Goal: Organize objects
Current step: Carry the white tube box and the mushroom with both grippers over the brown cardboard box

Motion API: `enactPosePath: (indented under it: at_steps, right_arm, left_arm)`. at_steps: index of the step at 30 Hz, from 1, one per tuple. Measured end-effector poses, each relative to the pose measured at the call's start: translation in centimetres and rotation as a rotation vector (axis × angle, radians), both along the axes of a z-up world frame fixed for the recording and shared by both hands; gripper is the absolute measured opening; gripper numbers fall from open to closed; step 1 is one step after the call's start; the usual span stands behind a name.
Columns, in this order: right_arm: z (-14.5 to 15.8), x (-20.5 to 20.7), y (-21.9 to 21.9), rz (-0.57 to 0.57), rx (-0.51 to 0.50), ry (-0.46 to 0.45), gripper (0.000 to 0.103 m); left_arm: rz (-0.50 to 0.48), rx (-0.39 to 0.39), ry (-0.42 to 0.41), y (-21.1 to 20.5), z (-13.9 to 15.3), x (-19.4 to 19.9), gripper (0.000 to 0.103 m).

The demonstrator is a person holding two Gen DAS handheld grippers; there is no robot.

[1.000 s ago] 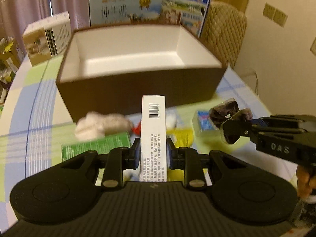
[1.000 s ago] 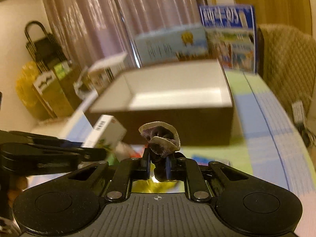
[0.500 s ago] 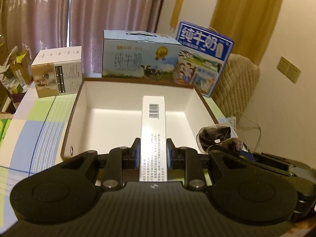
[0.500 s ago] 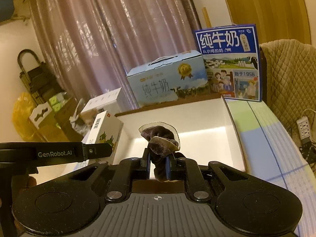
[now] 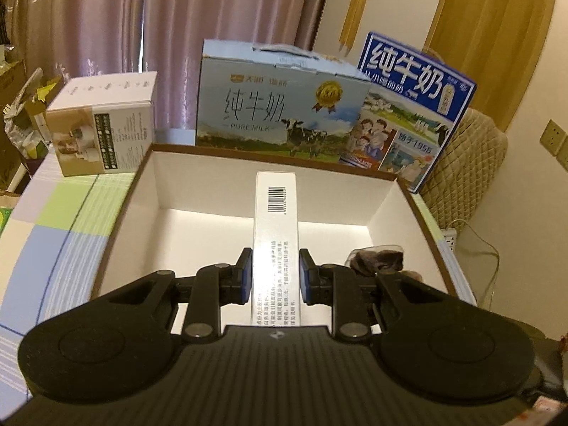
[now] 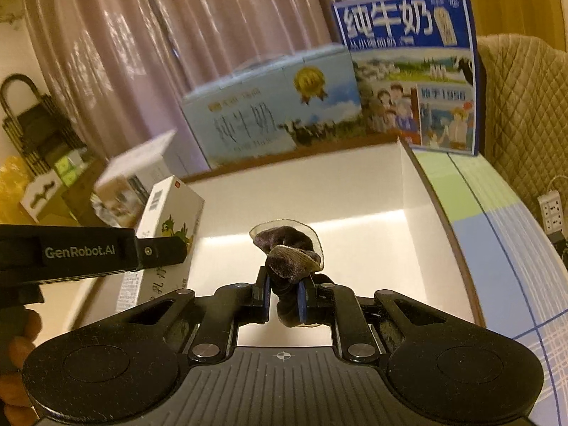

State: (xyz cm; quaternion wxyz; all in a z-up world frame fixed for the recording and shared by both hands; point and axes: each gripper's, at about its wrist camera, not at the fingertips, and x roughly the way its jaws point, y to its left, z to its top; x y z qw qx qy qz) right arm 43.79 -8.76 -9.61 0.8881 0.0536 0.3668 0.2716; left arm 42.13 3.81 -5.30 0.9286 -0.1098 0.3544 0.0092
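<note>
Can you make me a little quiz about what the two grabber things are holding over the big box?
1. True or false: the left hand-held gripper is shut on a long white carton.
2. What does the right hand-held gripper hold? A) a spoon B) a dark velvet scrunchie C) a banana
3. Fill in: both held things hang over the open brown box, whose inside is ____.

Key: 1 true. 2 B. 3 white, and nothing lies on the part of its floor that shows.
</note>
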Motion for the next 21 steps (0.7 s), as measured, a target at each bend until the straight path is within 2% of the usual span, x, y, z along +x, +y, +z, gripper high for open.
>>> enactPosePath:
  at_steps: [8, 11, 16, 18, 21]
  right_arm:
    - [-2.7, 1.3, 0.3, 0.002, -0.052, 0.055, 0.011]
    - [-3.1, 1.7, 0.5, 0.005, -0.056, 0.06, 0.011]
    - [-3.1, 1.9, 0.6, 0.003, -0.048, 0.05, 0.011]
    - [-3.0, 1.9, 0.7, 0.001, -0.047, 0.037, 0.014]
    - [-2.7, 1.8, 0.9, 0.003, -0.044, 0.023, 0.024]
  left_arm:
    - [0.012, -0.006, 0.059, 0.0, -2.9, 2.8, 0.022]
    - [0.005, -0.024, 0.066, -0.1, -3.6, 3.7, 0.022]
    - [-0.008, -0.002, 0.104, -0.6, -5.0, 4.3, 0.022]
    - [-0.014, -0.004, 0.106, -0.6, -5.2, 4.3, 0.022]
    - [-0.011, 0.008, 0.088, -0.7, -4.8, 4.1, 0.023]
